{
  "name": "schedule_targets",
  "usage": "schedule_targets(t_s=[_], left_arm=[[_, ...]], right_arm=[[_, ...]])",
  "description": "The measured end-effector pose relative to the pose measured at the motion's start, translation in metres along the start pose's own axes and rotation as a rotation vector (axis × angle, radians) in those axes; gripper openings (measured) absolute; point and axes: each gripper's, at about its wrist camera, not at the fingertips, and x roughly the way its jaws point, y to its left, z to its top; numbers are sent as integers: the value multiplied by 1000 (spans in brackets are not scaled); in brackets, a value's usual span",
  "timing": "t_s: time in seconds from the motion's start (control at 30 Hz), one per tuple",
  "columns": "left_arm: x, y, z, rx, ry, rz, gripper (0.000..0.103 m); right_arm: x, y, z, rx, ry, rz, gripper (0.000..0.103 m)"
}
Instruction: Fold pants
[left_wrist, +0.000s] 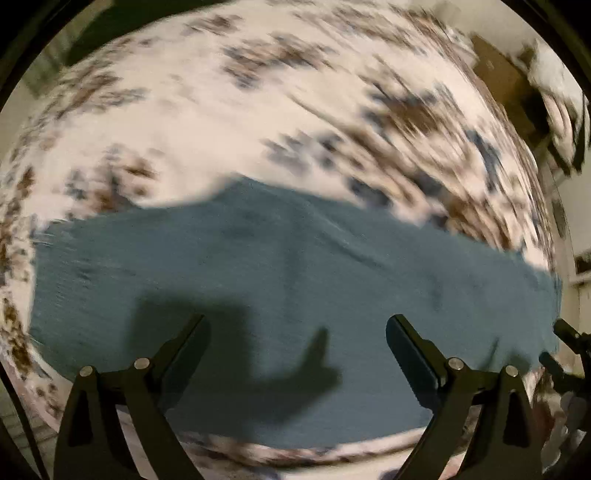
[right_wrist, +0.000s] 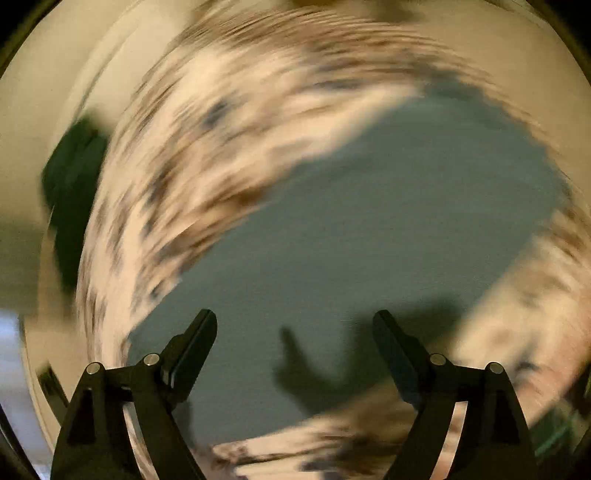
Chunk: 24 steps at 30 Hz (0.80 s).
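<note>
The teal-blue pants (left_wrist: 288, 280) lie flat as a wide folded band on a white bedspread with brown and blue flowers (left_wrist: 207, 110). My left gripper (left_wrist: 295, 325) is open and empty, hovering just above the pants' near part, its shadow on the cloth. In the right wrist view the pants (right_wrist: 369, 206) stretch away to the upper right. My right gripper (right_wrist: 295, 321) is open and empty above their near end. Both views are motion-blurred. The other gripper's black tips (left_wrist: 565, 347) show at the right edge of the left wrist view.
The flowered bedspread (right_wrist: 207, 155) surrounds the pants on all sides. A dark green object (right_wrist: 74, 192) lies off the bed's left edge. A brown piece of furniture (left_wrist: 502, 77) and a pale wall stand beyond the bed's far right.
</note>
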Motion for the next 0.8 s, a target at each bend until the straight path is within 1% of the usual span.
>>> schedule_targets(t_s=[0.07, 0.1, 0.17, 0.2, 0.23, 0.33, 0.37, 0.4, 0.43, 0.47, 0.53, 0.57, 0.6, 0.63, 0.67, 0.7, 0.73, 0.8], left_arm=[[16, -32, -11, 40, 39, -24, 97], [26, -49, -15, 66, 61, -23, 97], [42, -76, -20, 107, 93, -34, 97], [50, -92, -22, 131, 108, -28, 97], [54, -102, -22, 145, 113, -28, 97], [64, -130, -21, 192, 116, -17, 97], [67, -139, -19, 209, 114, -14, 97], [70, -146, -18, 221, 114, -7, 97], [73, -152, -17, 236, 117, 4, 97], [77, -157, -16, 246, 123, 11, 97], [83, -164, -13, 254, 128, 28, 97], [85, -165, -11, 255, 128, 35, 97], [87, -166, -10, 251, 129, 37, 97], [89, -166, -8, 245, 130, 38, 97], [91, -165, -7, 237, 132, 35, 98], [93, -164, -6, 229, 134, 30, 99], [94, -163, -6, 222, 134, 25, 100], [98, -161, -7, 211, 133, 18, 103]], right_arm=[[-21, -72, 23, 157, -56, 27, 88], [-29, -102, 37, 207, -86, 36, 88], [-35, -136, 55, 260, -136, 97, 88], [-37, -152, 70, 276, -165, 129, 88], [-36, -159, 82, 264, -176, 154, 88], [-31, -164, 114, 186, -182, 121, 88], [-23, -164, 129, 132, -169, 100, 88], [-14, -165, 138, 94, -137, 70, 88], [0, -165, 147, 51, -74, 49, 88], [11, -169, 153, 26, -27, 56, 88], [18, -161, 153, -42, 7, 74, 88], [16, -154, 151, -91, 13, 88, 86], [12, -149, 148, -132, 21, 126, 85], [8, -145, 145, -151, 22, 160, 84], [6, -142, 141, -162, 23, 202, 81], [6, -143, 138, -154, 39, 265, 75], [7, -144, 135, -135, 49, 308, 71], [24, -147, 131, -85, 79, 361, 70]])
